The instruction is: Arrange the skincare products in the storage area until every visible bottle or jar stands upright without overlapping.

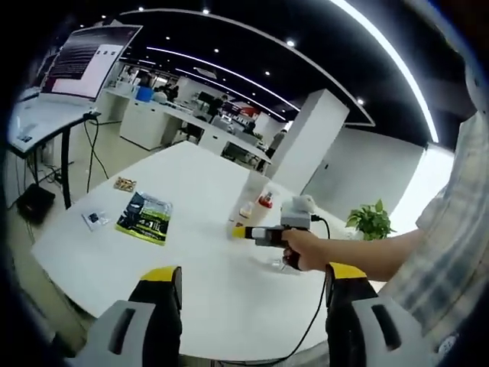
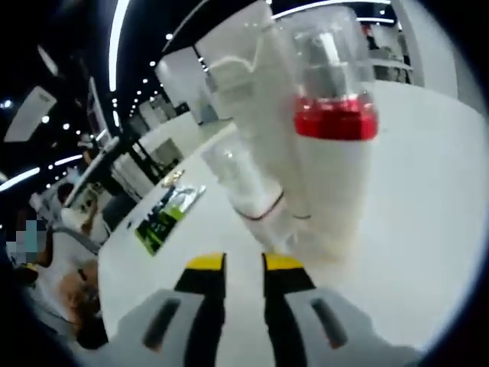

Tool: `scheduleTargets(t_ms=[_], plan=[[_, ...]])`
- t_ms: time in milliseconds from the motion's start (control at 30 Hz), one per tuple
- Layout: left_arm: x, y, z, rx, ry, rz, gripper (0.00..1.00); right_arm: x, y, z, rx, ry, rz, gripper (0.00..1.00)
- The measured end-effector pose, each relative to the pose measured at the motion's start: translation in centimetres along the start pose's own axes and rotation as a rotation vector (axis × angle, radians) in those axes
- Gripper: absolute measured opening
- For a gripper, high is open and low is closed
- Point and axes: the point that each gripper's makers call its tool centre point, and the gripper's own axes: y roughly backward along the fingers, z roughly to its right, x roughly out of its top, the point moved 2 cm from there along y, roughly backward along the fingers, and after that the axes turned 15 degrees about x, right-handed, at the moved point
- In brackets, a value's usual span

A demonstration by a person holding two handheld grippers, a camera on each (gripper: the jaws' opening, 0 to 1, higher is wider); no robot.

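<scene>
Three skincare bottles stand close together on the white table [image 1: 191,252]. A tall white bottle [image 1: 253,187] [image 2: 248,99] is at the back. A white pump bottle with a red collar and clear cap [image 1: 265,200] [image 2: 335,160] and a small clear-capped bottle [image 1: 246,209] [image 2: 243,187] stand in front of it. My right gripper [image 2: 244,264] [image 1: 240,232], held in a hand [image 1: 304,248], points at the bottles from just short of them; its jaws are nearly together, with nothing between. My left gripper [image 1: 252,279] hangs wide open over the table's near edge, well back from the bottles.
A green packet [image 1: 145,216] [image 2: 168,210], a small card [image 1: 93,219] and a small brown item [image 1: 124,183] lie on the table's left part. A potted plant [image 1: 371,220] stands at the right. A cable [image 1: 317,321] trails from the right gripper. Desks and a monitor [image 1: 84,57] are behind.
</scene>
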Motion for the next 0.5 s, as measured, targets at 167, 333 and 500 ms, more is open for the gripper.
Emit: scheduleTargets(t_ms=[167,333,500], plan=[[0.1,0.1,-0.3,0.008,0.005,0.004,0.79,-0.2,-0.1,-0.4,0.013,0.015,-0.011,0.17],[0.3,0.0,-0.4,0.008,0.011,0.011,0.79,0.2,-0.2,-0.8,0.023,0.031,-0.004,0.16],[0.1,0.1,-0.3,0.005,0.013,0.019,0.79,0.9,-0.1,-0.8,0.021,0.057,0.009,0.17]])
